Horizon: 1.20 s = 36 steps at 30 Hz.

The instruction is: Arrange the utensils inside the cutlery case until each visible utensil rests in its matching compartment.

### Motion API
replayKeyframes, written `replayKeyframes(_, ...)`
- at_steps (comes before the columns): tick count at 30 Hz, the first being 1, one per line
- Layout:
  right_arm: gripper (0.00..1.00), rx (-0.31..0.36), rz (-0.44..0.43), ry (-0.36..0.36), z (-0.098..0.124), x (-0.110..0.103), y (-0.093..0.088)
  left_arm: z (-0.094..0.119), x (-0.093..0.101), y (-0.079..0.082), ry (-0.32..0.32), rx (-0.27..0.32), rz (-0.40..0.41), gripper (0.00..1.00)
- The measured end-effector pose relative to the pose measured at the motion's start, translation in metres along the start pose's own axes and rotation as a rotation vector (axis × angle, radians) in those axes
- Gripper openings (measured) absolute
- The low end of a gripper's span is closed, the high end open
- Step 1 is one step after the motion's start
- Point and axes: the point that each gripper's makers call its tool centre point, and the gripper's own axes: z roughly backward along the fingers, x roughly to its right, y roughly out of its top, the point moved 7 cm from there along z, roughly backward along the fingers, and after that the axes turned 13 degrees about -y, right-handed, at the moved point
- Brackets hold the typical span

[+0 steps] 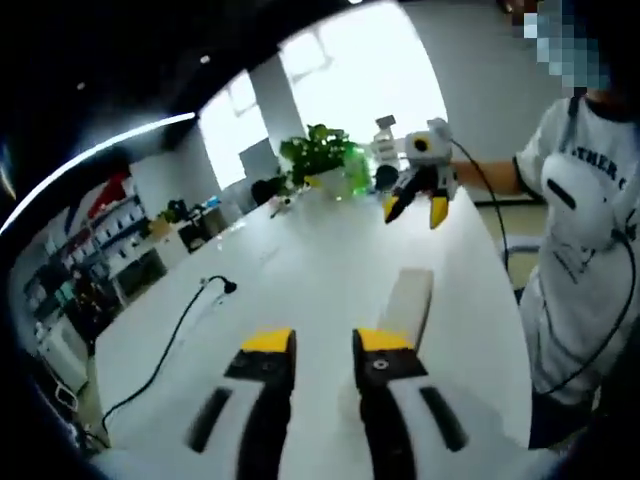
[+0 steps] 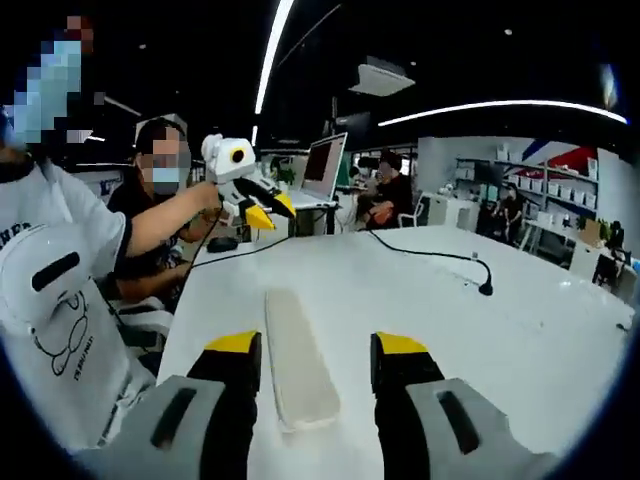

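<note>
The task looks barely begun: the case (image 2: 297, 362) lies closed, low in the frame on the white table (image 2: 520, 330), its contents hidden and no utensils visible. The right gripper (image 2: 316, 350) straddles it, jaws wide and empty; the left gripper (image 1: 326, 345), also wide and empty, hovers beside it.
</note>
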Motion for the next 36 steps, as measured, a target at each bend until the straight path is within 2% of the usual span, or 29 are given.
replayKeyframes(2, 0.51, 0.036, 0.021, -0.005, 0.005, -0.004, -0.004, 0.001, 0.007, -0.005, -0.004, 0.013, 0.008, 0.29)
replayKeyframes(5, 0.53, 0.067, -0.018, 0.0, 0.008, -0.01, -0.013, 0.0, 0.016, -0.02, -0.003, 0.031, 0.029, 0.31)
replayKeyframes(6, 0.53, 0.071, -0.032, 0.009, 0.007, -0.013, -0.017, -0.001, 0.019, -0.025, -0.007, 0.043, 0.0, 0.31)
replayKeyframes(7, 0.54, 0.068, -0.045, 0.017, 0.005, -0.013, -0.022, -0.001, 0.022, -0.029, -0.016, 0.077, -0.026, 0.3)
replayKeyframes(9, 0.57, 0.067, -0.059, 0.019, 0.001, -0.014, -0.03, -0.003, 0.021, -0.038, -0.001, 0.145, 0.045, 0.33)
replayKeyframes(10, 0.59, 0.063, -0.069, 0.029, -0.002, -0.015, -0.034, -0.004, 0.021, -0.042, -0.015, 0.178, 0.073, 0.38)
replayKeyframes(11, 0.62, 0.055, -0.071, 0.029, -0.005, -0.015, -0.037, -0.005, 0.02, -0.046, -0.016, 0.186, 0.08, 0.42)
replayKeyframes(13, 0.69, 0.035, -0.079, 0.028, -0.011, -0.013, -0.045, -0.007, 0.023, -0.051, -0.02, 0.175, 0.061, 0.54)
replayKeyframes(14, 0.7, 0.004, -0.089, 0.03, -0.013, -0.012, -0.05, -0.008, 0.024, -0.053, -0.025, 0.172, 0.049, 0.6)
replayKeyframes(16, 0.7, -0.014, -0.085, 0.021, -0.015, -0.01, -0.055, -0.011, 0.025, -0.058, -0.043, 0.175, 0.036, 0.64)
replayKeyframes(20, 0.69, -0.004, -0.084, 0.015, -0.016, -0.01, -0.057, -0.016, 0.024, -0.071, -0.051, 0.142, 0.056, 0.65)
replayKeyframes(23, 0.7, -0.023, -0.071, 0.01, -0.019, -0.007, -0.061, -0.02, 0.021, -0.079, -0.063, 0.135, 0.053, 0.65)
replayKeyframes(27, 0.7, -0.055, -0.071, 0.022, -0.022, -0.008, -0.066, -0.029, 0.016, -0.089, -0.095, 0.062, 0.06, 0.64)
replayKeyframes(33, 0.63, -0.124, -0.074, 0.053, -0.03, -0.012, -0.078, -0.036, 0.015, -0.103, -0.128, -0.012, 0.094, 0.61)
replayKeyframes(36, 0.59, -0.138, -0.069, 0.066, -0.034, -0.015, -0.08, -0.042, 0.02, -0.112, -0.164, -0.097, 0.096, 0.57)
